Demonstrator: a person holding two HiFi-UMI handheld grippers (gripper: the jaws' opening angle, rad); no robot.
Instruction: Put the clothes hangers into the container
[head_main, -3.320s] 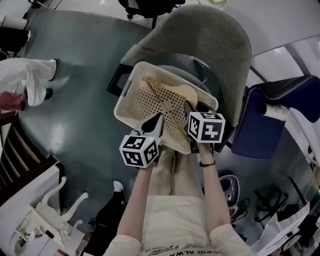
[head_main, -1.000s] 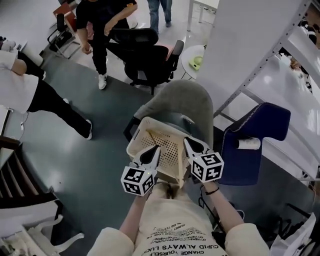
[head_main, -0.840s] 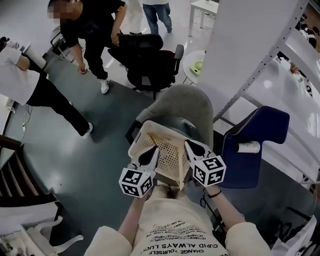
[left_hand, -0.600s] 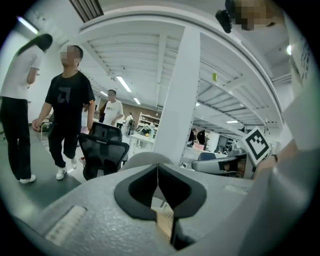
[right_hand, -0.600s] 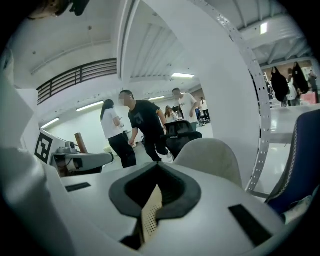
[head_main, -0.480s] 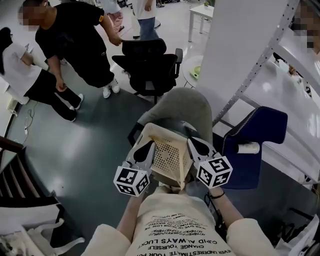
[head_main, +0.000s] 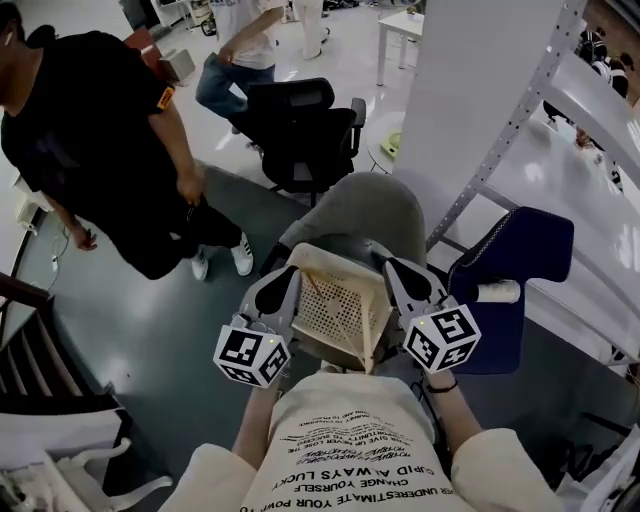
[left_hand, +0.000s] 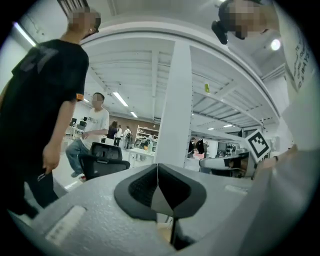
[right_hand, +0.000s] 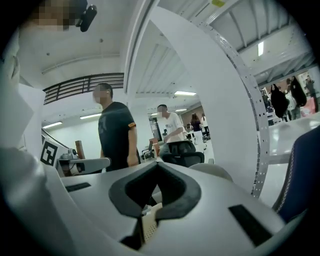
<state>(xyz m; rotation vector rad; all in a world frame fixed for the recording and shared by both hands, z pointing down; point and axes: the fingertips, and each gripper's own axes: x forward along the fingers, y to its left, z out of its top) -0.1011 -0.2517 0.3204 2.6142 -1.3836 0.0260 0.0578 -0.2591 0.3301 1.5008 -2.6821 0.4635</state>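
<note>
A cream perforated container (head_main: 335, 310) is held up between my two grippers, tilted with its open side toward the grey chair. My left gripper (head_main: 280, 288) is at its left rim and my right gripper (head_main: 397, 274) at its right rim. Both stand shut, with a strip of cream plastic (left_hand: 162, 232) wedged low between the left gripper's (left_hand: 158, 170) pads and a perforated piece (right_hand: 149, 225) between the right gripper's (right_hand: 157, 167) pads. A thin pale bar (head_main: 306, 284) of a hanger crosses the container's inside; the rest of it is hard to make out.
A grey chair (head_main: 365, 215) stands just behind the container. A black office chair (head_main: 300, 130) is further back, a blue chair (head_main: 510, 270) at the right. A person in black (head_main: 90, 150) walks close at the left. A white pillar (head_main: 470, 90) and shelf post (head_main: 510, 130) rise on the right.
The container has come up off the grey chair's seat and tipped steeper, with both grippers on its sides. The person in black has walked nearer on the left.
</note>
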